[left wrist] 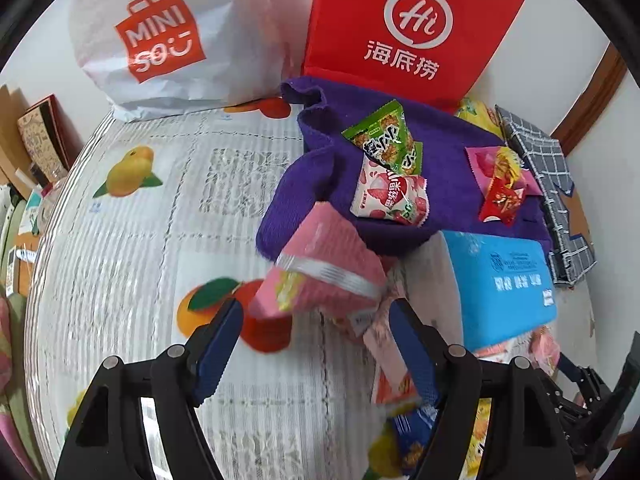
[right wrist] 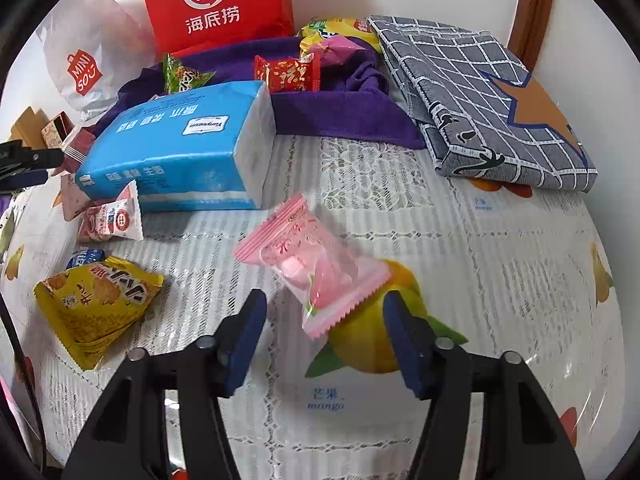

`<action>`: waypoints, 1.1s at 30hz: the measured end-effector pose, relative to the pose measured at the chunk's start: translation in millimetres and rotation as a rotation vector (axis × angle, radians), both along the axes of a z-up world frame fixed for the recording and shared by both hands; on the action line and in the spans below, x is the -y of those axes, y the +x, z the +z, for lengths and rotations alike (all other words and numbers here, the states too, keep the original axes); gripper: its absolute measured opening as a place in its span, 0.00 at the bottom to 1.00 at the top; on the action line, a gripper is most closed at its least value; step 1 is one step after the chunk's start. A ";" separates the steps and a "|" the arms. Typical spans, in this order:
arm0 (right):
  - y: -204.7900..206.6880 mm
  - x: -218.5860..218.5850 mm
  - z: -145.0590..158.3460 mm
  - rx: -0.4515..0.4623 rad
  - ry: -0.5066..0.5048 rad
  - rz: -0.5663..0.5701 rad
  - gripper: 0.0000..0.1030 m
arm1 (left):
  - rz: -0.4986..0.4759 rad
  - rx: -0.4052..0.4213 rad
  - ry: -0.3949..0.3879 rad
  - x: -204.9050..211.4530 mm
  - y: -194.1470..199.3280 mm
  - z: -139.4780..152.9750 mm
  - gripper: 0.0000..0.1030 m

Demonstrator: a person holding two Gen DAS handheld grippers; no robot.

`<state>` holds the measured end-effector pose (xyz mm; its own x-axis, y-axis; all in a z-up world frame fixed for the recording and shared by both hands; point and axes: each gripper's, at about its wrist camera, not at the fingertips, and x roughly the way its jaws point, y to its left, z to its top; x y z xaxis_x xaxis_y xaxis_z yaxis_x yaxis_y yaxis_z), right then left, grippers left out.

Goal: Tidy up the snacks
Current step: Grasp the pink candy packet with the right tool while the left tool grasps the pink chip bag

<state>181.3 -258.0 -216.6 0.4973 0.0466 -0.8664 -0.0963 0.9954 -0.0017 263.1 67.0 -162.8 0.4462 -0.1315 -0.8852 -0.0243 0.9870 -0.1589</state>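
On the purple cloth (left wrist: pixel 320 152) below the red Haidilao bag (left wrist: pixel 412 28) several snacks are already gathered: a green packet (left wrist: pixel 384 136), a strawberry packet (left wrist: pixel 390 198) and red candies (left wrist: pixel 502 196). The left gripper (left wrist: pixel 316 316), jaws spread, has a blurred pink wafer packet (left wrist: pixel 324 272) just ahead of it. The right gripper (right wrist: pixel 324 312), jaws spread, straddles a pink candy packet (right wrist: pixel 314 268) lying on the tabletop (right wrist: pixel 500 280). Beside the blue tissue pack (right wrist: pixel 180 152), a yellow biscuit packet (right wrist: pixel 96 308) and small sachets remain loose; I judge the task about half done.

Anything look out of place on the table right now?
Yes. A blue tissue pack sits among the snacks with small packets wedged under its edge, and a pink packet looks blurred in mid-air ahead of the open left gripper.
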 end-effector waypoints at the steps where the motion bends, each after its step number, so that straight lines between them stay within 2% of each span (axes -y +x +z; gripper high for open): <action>1: 2.5 0.5 -0.4 0.002 -0.001 -0.002 0.60 | -0.007 -0.002 0.009 1.9 4.4 -1.5 0.72; 8: 15.2 -1.0 -5.8 0.007 -0.013 0.008 0.61 | -0.032 -0.031 0.019 10.5 24.0 -15.4 0.73; 15: 24.9 -9.6 -6.7 0.017 -0.013 0.038 0.62 | -0.048 -0.069 -0.003 17.2 36.1 -31.7 0.73; 23: 25.2 -17.1 -6.5 0.023 -0.010 0.082 0.62 | -0.046 -0.053 -0.064 10.7 33.0 -31.8 0.63; 25: 24.4 -17.0 -6.0 0.019 -0.018 0.089 0.62 | -0.041 -0.053 -0.071 6.6 29.9 -29.9 0.57; 29: 19.0 -13.7 0.1 0.039 -0.029 0.099 0.63 | -0.034 -0.038 -0.079 0.3 22.0 -23.9 0.57; 30: 17.2 -12.9 2.4 0.047 -0.032 0.104 0.63 | -0.033 -0.034 -0.079 -0.6 20.6 -22.4 0.57; 33: 14.0 -12.7 10.2 0.083 -0.051 0.119 0.74 | -0.028 -0.025 -0.084 -4.9 15.2 -16.4 0.57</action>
